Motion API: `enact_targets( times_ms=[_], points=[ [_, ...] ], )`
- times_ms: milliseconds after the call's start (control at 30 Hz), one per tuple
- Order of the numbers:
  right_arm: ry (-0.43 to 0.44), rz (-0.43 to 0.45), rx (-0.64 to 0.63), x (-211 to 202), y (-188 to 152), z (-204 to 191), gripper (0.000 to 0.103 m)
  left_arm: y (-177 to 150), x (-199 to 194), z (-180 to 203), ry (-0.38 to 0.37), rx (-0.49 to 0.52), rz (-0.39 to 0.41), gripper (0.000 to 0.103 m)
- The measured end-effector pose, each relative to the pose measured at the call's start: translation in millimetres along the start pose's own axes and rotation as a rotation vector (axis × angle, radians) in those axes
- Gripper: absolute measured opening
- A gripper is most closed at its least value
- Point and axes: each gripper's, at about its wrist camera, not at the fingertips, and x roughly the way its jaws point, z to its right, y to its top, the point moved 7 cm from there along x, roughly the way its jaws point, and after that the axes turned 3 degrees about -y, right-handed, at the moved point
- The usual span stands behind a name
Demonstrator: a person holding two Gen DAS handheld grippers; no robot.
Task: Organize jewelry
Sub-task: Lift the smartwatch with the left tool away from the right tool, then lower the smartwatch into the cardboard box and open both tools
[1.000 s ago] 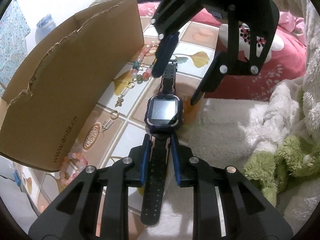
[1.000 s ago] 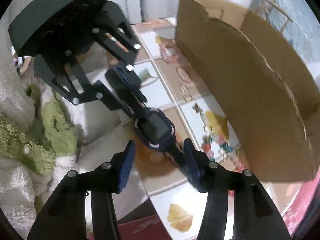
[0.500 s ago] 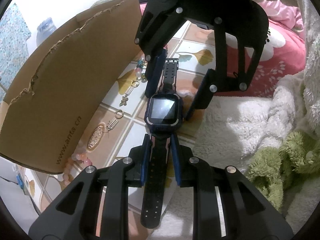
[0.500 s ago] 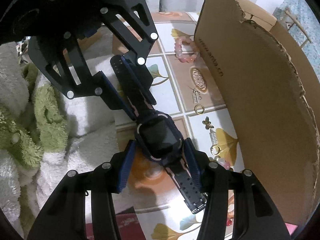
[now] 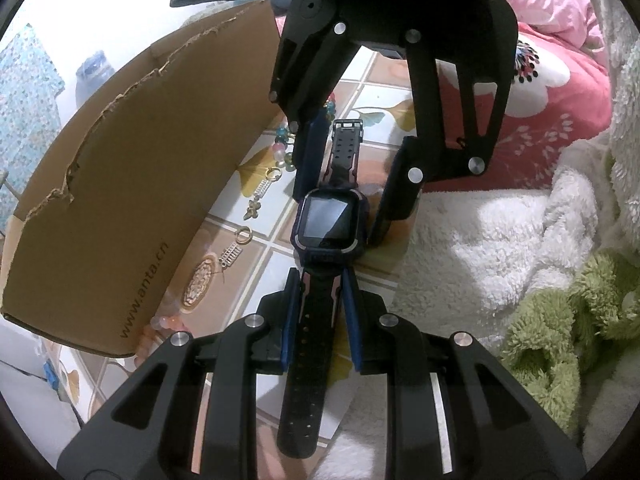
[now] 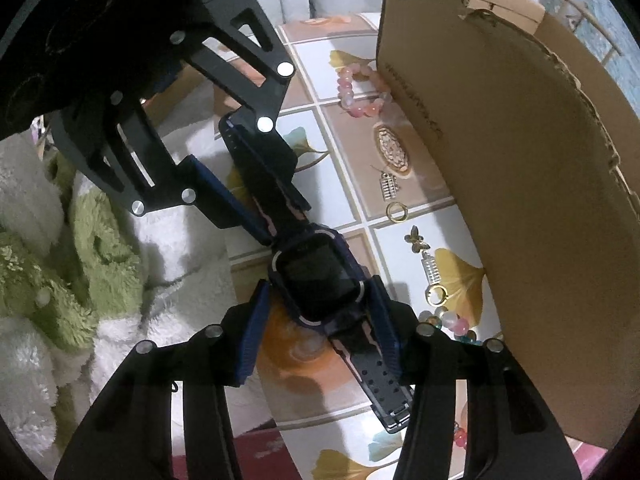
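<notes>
Tiled bench carries the watch beside a cardboard box. Left tool clamps its lower strap; right tool straddles the watch, jaws apart.

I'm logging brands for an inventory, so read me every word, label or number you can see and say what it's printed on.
"www.anta.cn": printed along the side of the cardboard box.
The same print on the box in the right wrist view: too blurred to read.
Watch screen: dark, nothing showing.
No other text is visible.
</notes>
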Motion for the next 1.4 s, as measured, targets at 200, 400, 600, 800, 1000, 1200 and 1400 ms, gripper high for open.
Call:
enact_targets(
  times_ms=[200,400,600,800,1000,1200,1400],
  points=[
    [-0.039,0.018,0.001,-7,-3,-6,0.045,-2,-4,12,0.028,0.028,-0.002,0.021],
    [-0.101,0.042,-0.010,-22,-3,-14,0.045,3,-16,21,0.068,0.051,0.005,0.021],
    [-0.190,0.087,-0.037,-51,-2,-21,0.045,10,-36,36,0.125,0.080,0.021,0.021],
    [-0.311,0.154,-0.063,-90,1,-30,0.045,32,-74,43,0.230,0.165,0.055,0.021],
    [-0.457,0.226,-0.106,-142,11,-30,0.045,59,-117,49,0.376,0.274,0.078,0.021],
    [-0.564,0.272,-0.142,-179,35,10,0.045,88,-139,19,0.484,0.361,0.091,0.021],
    [-0.542,0.266,-0.121,-184,61,71,0.045,121,-129,-49,0.522,0.376,0.080,0.021]
  ],
)
